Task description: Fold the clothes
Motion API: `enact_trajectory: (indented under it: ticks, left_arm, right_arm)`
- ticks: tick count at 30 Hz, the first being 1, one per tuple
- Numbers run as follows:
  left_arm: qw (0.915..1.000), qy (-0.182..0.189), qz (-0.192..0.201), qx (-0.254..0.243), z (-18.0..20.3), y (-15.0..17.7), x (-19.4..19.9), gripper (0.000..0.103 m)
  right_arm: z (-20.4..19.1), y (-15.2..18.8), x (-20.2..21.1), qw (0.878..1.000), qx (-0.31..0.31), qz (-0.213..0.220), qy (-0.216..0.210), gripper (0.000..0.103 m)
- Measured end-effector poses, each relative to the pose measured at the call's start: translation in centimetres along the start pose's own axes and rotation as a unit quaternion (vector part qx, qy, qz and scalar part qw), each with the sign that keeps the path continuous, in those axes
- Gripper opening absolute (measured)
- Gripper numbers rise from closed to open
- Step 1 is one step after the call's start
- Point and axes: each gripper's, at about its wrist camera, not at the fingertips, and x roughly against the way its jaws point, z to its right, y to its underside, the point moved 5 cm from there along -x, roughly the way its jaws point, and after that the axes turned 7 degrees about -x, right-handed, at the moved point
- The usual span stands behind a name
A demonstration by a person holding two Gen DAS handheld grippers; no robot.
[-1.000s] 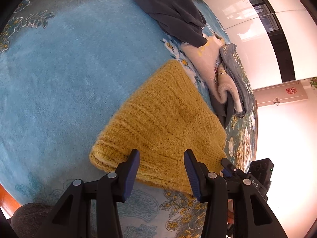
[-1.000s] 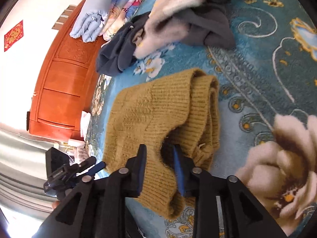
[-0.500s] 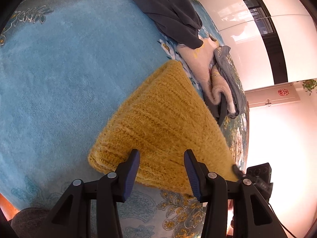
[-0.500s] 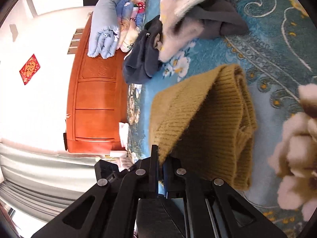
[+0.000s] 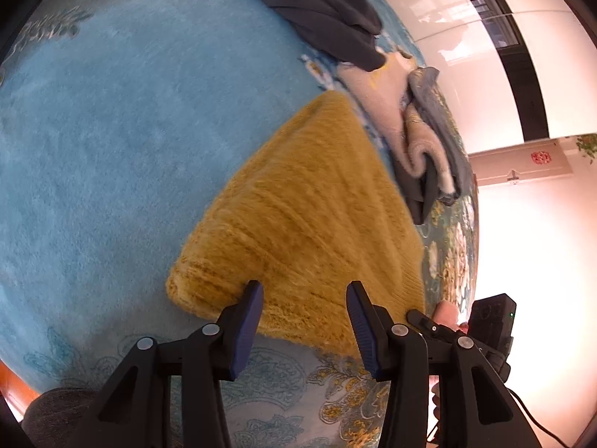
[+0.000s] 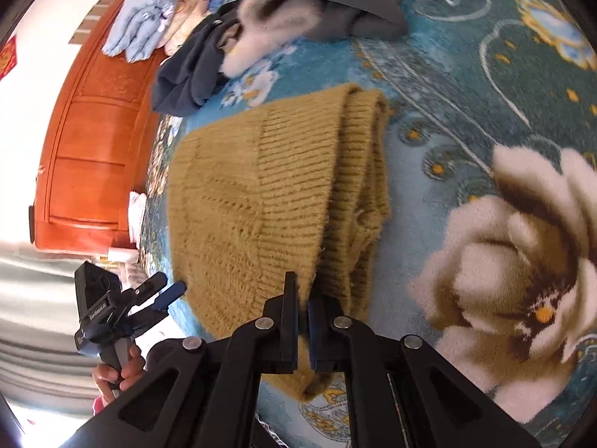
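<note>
From my left wrist camera I see a mustard-yellow knitted sweater (image 5: 306, 224) lying folded on a blue floral blanket (image 5: 112, 142). My left gripper (image 5: 304, 310) hovers at the sweater's near edge with its two blue-padded fingers (image 5: 248, 321) spread wide apart, holding nothing; the knit shows in the gap between them. Beyond the sweater's far corner lies a heap of unfolded clothes: a dark grey garment (image 5: 324, 11) farthest away, then a cream fleece piece (image 5: 377, 112) rolled together with a grey-blue one (image 5: 440, 130). At the lower right of this view, my right gripper's body (image 5: 488, 321) and a bit of the hand holding it peek in just beside the sweater's corner.

From my right wrist camera, the sweater (image 6: 261, 205) fills the middle of the view, its folded layers stacked along the right side. My right gripper (image 6: 303, 298) has its jaws pressed nearly together on the near edge of the top layer (a thin pinch of knit sits between them). The blanket (image 6: 485, 93) here shows a large white-and-brown flower pattern to the right. The same heap of clothes (image 6: 283, 18) sits past the sweater, and an orange wooden headboard (image 6: 89, 142) stands at the left with folded bedding (image 6: 141, 30) beside it. My left gripper (image 6: 164, 295), gripped by a hand (image 6: 119, 373), appears at the lower left, near the sweater's left edge.
</note>
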Motion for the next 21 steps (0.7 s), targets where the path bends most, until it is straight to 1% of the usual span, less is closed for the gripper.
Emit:
enact_trajectory:
  ticks: [2, 3, 6, 8, 9, 10, 12, 13, 14, 15, 16, 19, 21]
  left_arm:
    - [0.9997, 0.005, 0.008, -0.023, 1.1, -1.0, 0.7, 0.051]
    - [0.9992, -0.002, 0.014, -0.039, 1.7, -1.7, 1.1, 0.051]
    - [0.9959, -0.030, 0.024, -0.082, 3.3, -3.7, 1.2, 0.051]
    - [0.9930, -0.044, 0.027, -0.106, 4.2, -4.9, 0.7, 0.051]
    - [0.9916, -0.048, 0.028, -0.116, 4.5, -5.4, 0.3, 0.051]
    - [0.9898, -0.058, 0.026, -0.127, 4.7, -5.8, -0.3, 0.051]
    - [0.9846, -0.089, 0.020, -0.149, 4.8, -6.2, -1.5, 0.051]
    - [0.9831, -0.097, 0.009, -0.155, 4.6, -6.2, -2.3, 0.051]
    - [0.9814, -0.104, -0.002, -0.161, 4.4, -6.2, -3.1, 0.051]
    - [0.9796, -0.111, -0.013, -0.167, 4.2, -6.1, -3.8, 0.051]
    - [0.9787, -0.120, -0.023, -0.165, 3.8, -6.1, -4.5, 0.051]
    - [0.9754, -0.145, -0.052, -0.157, 2.4, -5.9, -6.5, 0.051]
    - [0.9747, -0.148, -0.054, -0.158, 2.2, -5.9, -6.8, 0.051]
  right_arm:
    - [-0.6, -0.2, 0.8, 1.000, 0.022, 0.002, 0.013, 0.006]
    - [-0.9, -0.3, 1.2, 0.999, 0.034, 0.005, 0.022, 0.006]
    - [-2.3, -1.4, 3.1, 0.992, 0.080, 0.050, 0.082, 0.007]
    - [-4.0, -1.8, 3.7, 0.987, 0.115, 0.068, 0.090, 0.007]
    - [-4.7, -2.0, 3.2, 0.986, 0.126, 0.067, 0.090, 0.007]
    - [-5.3, -2.1, 2.8, 0.984, 0.136, 0.065, 0.090, 0.007]
    - [-6.3, -2.3, 1.5, 0.981, 0.156, 0.063, 0.097, 0.008]
    - [-6.7, -2.4, 0.7, 0.978, 0.167, 0.064, 0.105, 0.013]
    - [-6.9, -2.5, 0.0, 0.975, 0.176, 0.067, 0.120, 0.026]
    - [-6.9, -2.6, -0.6, 0.971, 0.185, 0.070, 0.134, 0.033]
    - [-6.7, -2.8, -1.4, 0.970, 0.185, 0.065, 0.141, 0.041]
    - [-5.3, -3.5, -3.8, 0.972, 0.167, 0.046, 0.161, 0.042]
    - [-5.2, -3.5, -3.6, 0.974, 0.160, 0.049, 0.154, 0.042]
